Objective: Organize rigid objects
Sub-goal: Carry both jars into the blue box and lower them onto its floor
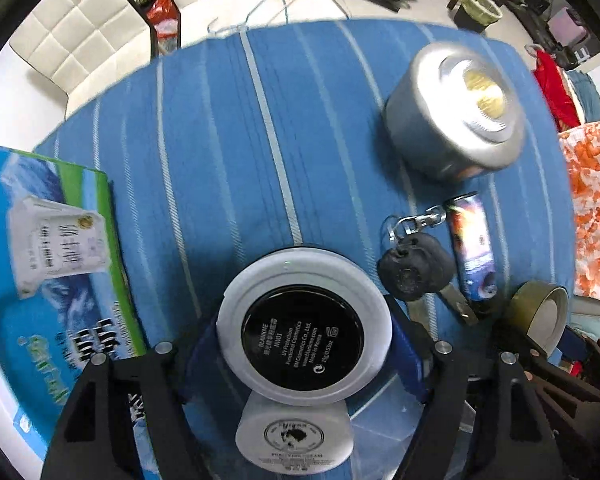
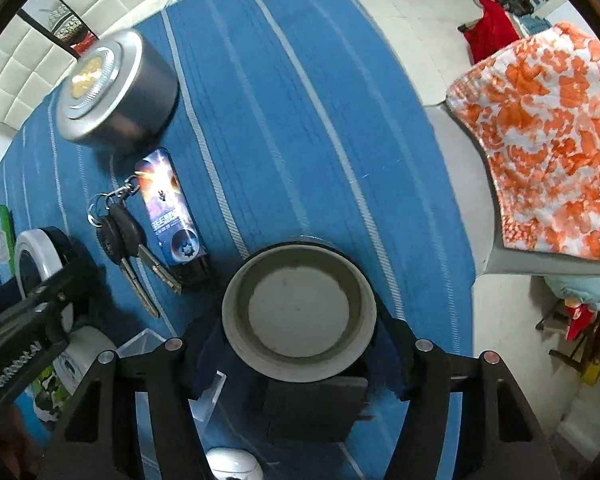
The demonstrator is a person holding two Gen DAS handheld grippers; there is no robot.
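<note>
My left gripper (image 1: 305, 354) points down and is shut on a white round compact (image 1: 300, 276), whose black printed label faces the camera. A white jar (image 1: 296, 432) with a round logo stands right under it. My right gripper (image 2: 299, 346) is shut on a shallow round tin (image 2: 298, 308) with an olive rim and a pale inside. A black box (image 2: 316, 408) lies just below that tin. In the right wrist view the left gripper (image 2: 32, 312) shows at the left edge with the compact (image 2: 30, 256).
On the blue striped cloth (image 2: 300, 100) lie a silver round tin (image 2: 112, 88), a bunch of keys (image 2: 120, 236) and a blue printed case (image 2: 172, 212). A green-blue carton (image 1: 48, 264) lies at the left. A clear plastic tray (image 2: 204, 392) and an orange floral cloth (image 2: 548, 140) are nearby.
</note>
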